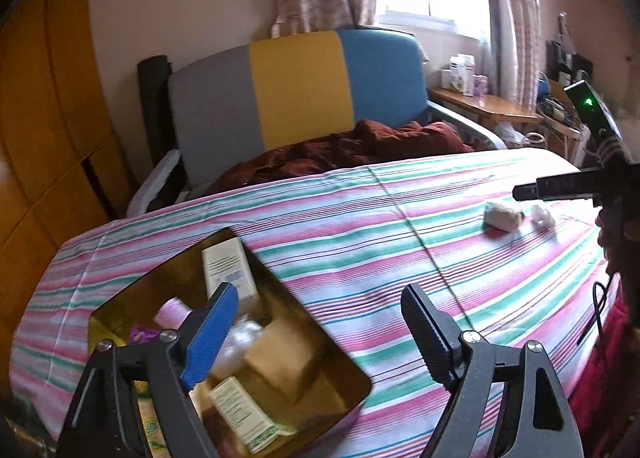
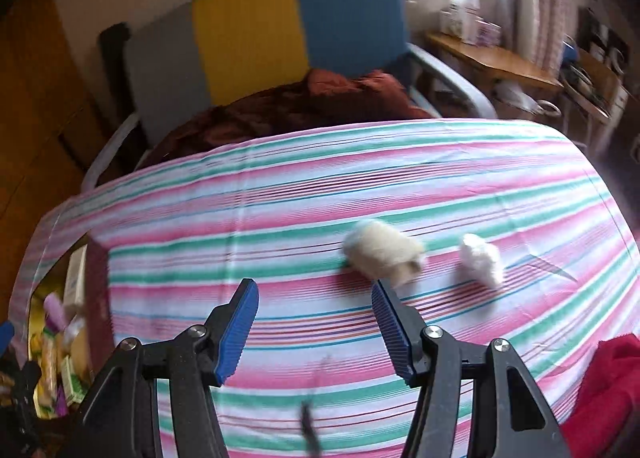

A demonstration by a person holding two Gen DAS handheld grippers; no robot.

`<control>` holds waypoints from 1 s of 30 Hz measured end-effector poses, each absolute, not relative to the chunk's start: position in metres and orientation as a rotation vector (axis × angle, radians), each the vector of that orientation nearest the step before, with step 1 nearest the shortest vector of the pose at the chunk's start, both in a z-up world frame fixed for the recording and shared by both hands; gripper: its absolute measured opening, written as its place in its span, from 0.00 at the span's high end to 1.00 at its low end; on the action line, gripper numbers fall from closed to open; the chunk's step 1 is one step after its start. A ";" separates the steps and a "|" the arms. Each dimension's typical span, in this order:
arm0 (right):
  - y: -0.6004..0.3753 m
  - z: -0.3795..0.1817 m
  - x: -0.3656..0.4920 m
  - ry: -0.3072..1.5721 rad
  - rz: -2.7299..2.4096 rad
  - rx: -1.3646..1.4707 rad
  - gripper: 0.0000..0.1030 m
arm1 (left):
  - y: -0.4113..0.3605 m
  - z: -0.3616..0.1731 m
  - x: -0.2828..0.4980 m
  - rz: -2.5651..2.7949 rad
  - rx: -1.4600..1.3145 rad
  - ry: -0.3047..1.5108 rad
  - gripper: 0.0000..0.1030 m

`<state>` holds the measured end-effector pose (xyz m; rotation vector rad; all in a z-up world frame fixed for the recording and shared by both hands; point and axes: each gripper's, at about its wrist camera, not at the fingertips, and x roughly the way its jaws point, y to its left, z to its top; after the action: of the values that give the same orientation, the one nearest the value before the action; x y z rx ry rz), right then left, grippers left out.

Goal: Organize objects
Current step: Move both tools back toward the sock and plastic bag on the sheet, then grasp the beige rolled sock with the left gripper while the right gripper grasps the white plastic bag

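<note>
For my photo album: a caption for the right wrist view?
Open right gripper nears a beige roll and white wad on striped cloth.

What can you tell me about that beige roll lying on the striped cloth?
The beige roll is a short, stubby cylinder lying on its side on the striped cloth. It looks soft and fibrous, like wound gauze or cotton, with a paler, fluffier end turned to the left in the right wrist view. The picture is blurred, so finer detail is lost. A small white wad lies just to its right, apart from it. The right gripper is open in front of it, not touching it.
</note>
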<state>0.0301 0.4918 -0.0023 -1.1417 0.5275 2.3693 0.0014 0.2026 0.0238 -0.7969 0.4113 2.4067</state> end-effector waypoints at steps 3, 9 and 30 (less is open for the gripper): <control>0.518 -0.004 0.040 0.588 2.315 -1.109 0.42 | 0.217 0.023 0.001 2.379 -0.792 0.431 0.18; 0.562 -0.013 0.053 0.684 2.225 -1.055 0.42 | 0.248 0.015 -0.002 2.305 -0.819 0.459 0.18; 0.652 -0.067 0.104 1.204 1.937 -0.849 0.42 | 0.443 -0.032 -0.026 1.892 -0.912 0.524 0.18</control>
<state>0.1042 0.6516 -0.0665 -0.8487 1.2042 1.9371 -0.0260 0.4429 -0.0323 -0.9117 0.5242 1.8924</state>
